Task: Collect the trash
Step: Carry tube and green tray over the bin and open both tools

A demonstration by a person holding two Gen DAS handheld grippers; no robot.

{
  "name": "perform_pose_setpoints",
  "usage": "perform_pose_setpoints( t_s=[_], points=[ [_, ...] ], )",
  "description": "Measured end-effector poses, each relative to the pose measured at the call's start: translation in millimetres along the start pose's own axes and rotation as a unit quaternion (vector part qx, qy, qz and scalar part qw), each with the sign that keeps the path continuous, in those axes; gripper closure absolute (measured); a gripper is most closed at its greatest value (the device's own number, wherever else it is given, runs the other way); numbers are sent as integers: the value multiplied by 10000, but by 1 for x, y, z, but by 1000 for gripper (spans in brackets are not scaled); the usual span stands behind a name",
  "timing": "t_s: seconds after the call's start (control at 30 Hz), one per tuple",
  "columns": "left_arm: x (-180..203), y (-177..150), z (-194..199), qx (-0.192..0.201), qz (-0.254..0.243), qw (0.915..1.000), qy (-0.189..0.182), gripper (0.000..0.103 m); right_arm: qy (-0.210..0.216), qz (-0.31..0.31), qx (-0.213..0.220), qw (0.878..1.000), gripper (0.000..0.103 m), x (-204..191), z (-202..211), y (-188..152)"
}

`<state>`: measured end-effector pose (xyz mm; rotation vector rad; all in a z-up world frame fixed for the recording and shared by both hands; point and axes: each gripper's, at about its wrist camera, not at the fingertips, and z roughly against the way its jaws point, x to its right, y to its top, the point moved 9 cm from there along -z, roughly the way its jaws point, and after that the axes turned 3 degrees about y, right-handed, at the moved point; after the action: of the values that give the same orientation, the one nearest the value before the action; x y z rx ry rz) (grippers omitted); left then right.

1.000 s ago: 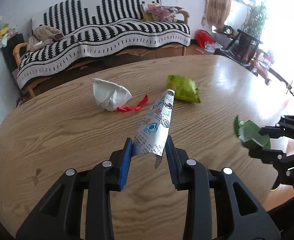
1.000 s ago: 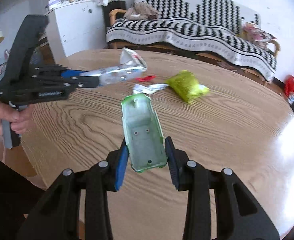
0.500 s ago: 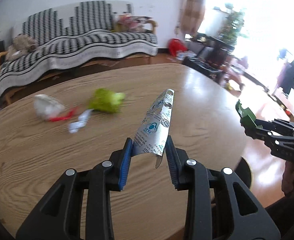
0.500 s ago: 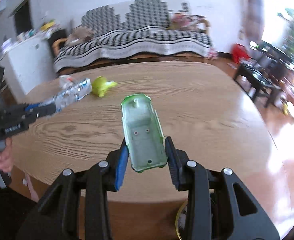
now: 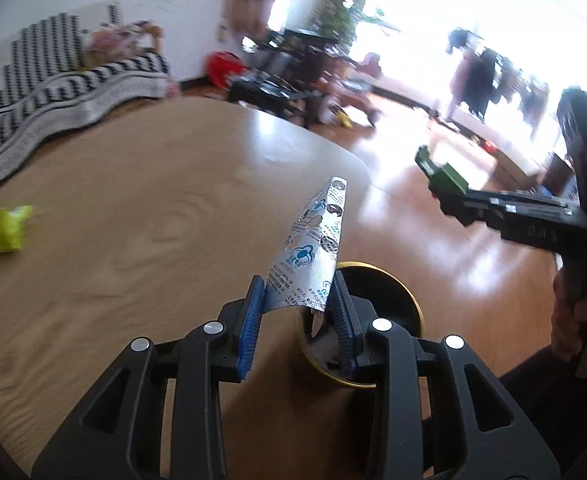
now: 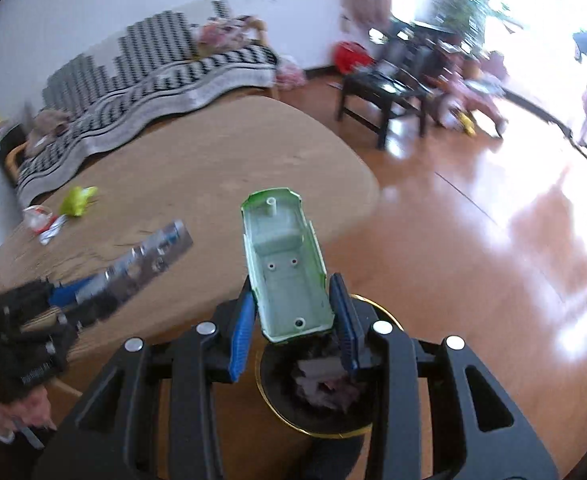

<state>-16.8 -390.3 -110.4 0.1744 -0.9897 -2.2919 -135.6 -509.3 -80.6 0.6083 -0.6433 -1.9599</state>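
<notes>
My left gripper (image 5: 297,312) is shut on a silver foil blister pack (image 5: 313,252) and holds it above a black bin with a gold rim (image 5: 393,292) that stands on the floor past the table's edge. My right gripper (image 6: 293,316) is shut on a green plastic tray (image 6: 285,264) and holds it over the same bin (image 6: 285,396), which has crumpled trash inside. Each gripper shows in the other's view: the right one (image 5: 445,192) at the right, the left one (image 6: 77,296) at the left.
On the round wooden table (image 6: 197,168) lie a yellow-green bag (image 6: 77,200), a white wad (image 6: 37,216) and small scraps at the far left. A striped sofa (image 6: 153,72), a dark low table (image 6: 389,92) and shiny wood floor (image 6: 493,240) lie beyond.
Both grippers have swung right, away from the table's middle, out past its edge and over the floor bin. Both keep their hold on the blister pack and the tray.
</notes>
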Motion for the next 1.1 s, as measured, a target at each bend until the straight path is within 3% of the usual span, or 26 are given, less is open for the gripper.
perform_pose_setpoints(
  t_s=[0.2,0.37,1.1],
  points=[
    [41,-18,-44,-407,-358,9983,-219,70,-428,-469,-527,9966,66,46,-16,-27],
    [51,-25,-64,-603,-533,9964,-258,70,-489,-658,-908,9925,66,62,-28,-41],
    [64,-26,-75,-690,-558,9953,-397,70,-449,-610,-1025,9918,66,56,-35,-40]
  ],
)
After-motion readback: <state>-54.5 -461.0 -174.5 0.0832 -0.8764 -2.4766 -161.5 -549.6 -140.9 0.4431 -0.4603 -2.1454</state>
